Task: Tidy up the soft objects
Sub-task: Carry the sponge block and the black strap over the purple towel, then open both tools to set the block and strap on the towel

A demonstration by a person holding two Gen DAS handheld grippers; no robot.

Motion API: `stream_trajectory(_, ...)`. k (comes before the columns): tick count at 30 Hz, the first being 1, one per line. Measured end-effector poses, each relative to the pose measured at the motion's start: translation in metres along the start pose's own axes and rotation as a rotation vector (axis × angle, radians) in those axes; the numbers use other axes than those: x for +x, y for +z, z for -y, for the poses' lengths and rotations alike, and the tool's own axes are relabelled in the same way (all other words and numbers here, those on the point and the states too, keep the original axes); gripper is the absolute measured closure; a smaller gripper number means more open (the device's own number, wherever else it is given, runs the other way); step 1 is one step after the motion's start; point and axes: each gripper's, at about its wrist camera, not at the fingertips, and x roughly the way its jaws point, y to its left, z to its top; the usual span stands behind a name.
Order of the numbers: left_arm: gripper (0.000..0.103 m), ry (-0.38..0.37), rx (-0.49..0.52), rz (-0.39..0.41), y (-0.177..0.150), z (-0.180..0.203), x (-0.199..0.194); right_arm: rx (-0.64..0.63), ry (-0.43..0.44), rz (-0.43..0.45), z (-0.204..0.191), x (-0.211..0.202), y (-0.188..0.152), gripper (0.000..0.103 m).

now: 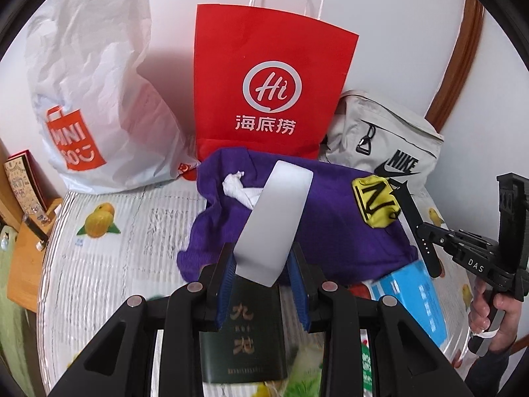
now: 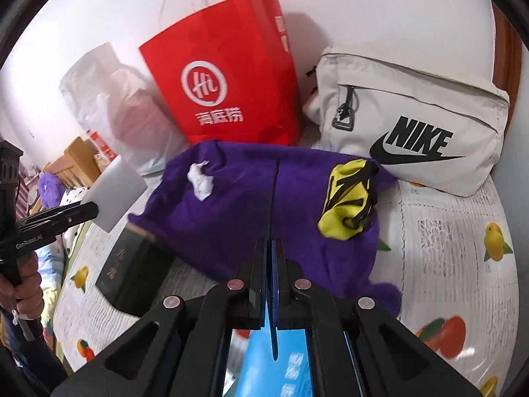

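Observation:
A purple cloth (image 1: 330, 228) (image 2: 231, 218) lies crumpled on the fruit-print table cover. On it rest a small white wad (image 1: 236, 188) (image 2: 200, 182) and a yellow-and-black pouch (image 1: 375, 203) (image 2: 347, 205). My left gripper (image 1: 263, 254) (image 2: 94, 210) is shut on a flat white block (image 1: 277, 218) (image 2: 114, 195), held above the cloth's near-left edge. My right gripper (image 2: 276, 172) (image 1: 405, 192) is shut with nothing in it. Its long thin fingers point over the middle of the cloth, just left of the pouch in its own view.
Against the wall stand a white MINISO plastic bag (image 1: 99, 99), a red paper bag (image 1: 267, 76) (image 2: 224, 76) and a beige Nike bag (image 2: 410, 122). A dark green box (image 1: 243, 340) (image 2: 135, 274) and a blue box (image 1: 413, 291) lie under the grippers. A wooden piece (image 1: 29, 254) is at the left.

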Motion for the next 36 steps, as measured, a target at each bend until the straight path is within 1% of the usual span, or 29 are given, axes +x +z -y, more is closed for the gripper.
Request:
stream_trajectory(4,0.073,0.0,-0.004,-0.006,0.014,-0.001,0.017,0.016,-0.002,-0.007,0.011,0.019,0.012,0.1)
stream_trajectory(8,0.073,0.008,-0.007,-0.031,0.03,-0.003,0.04,-0.005,-0.009,-0.017,0.014,0.034,0.019,0.1)
stream_trajectory(12,0.073,0.012,-0.002,-0.061,0.04,-0.004,0.06,-0.013,-0.013,-0.04,0.019,0.048,0.017,0.1)
stream_trajectory(14,0.073,0.034,-0.003,-0.067,0.042,-0.006,0.07,-0.005,-0.012,-0.059,0.023,0.054,0.014,0.1)
stream_trajectory(19,0.073,0.036,-0.022,-0.101,0.038,-0.015,0.087,0.015,-0.021,-0.086,0.032,0.065,0.01,0.1)
stream_trajectory(25,0.073,0.018,-0.02,-0.107,0.038,-0.018,0.092,0.023,-0.023,-0.121,0.036,0.078,0.006,0.1)
stream_trajectory(27,0.073,0.011,-0.029,-0.119,0.037,-0.02,0.097,0.028,-0.031,-0.126,0.039,0.082,0.006,0.1)
stream_trajectory(31,0.073,0.006,-0.034,-0.144,0.034,-0.02,0.105,0.045,-0.048,-0.165,0.044,0.093,0.002,0.1)
stream_trajectory(36,0.073,-0.019,-0.029,-0.167,0.031,-0.017,0.114,0.035,-0.061,-0.168,0.043,0.093,0.002,0.099)
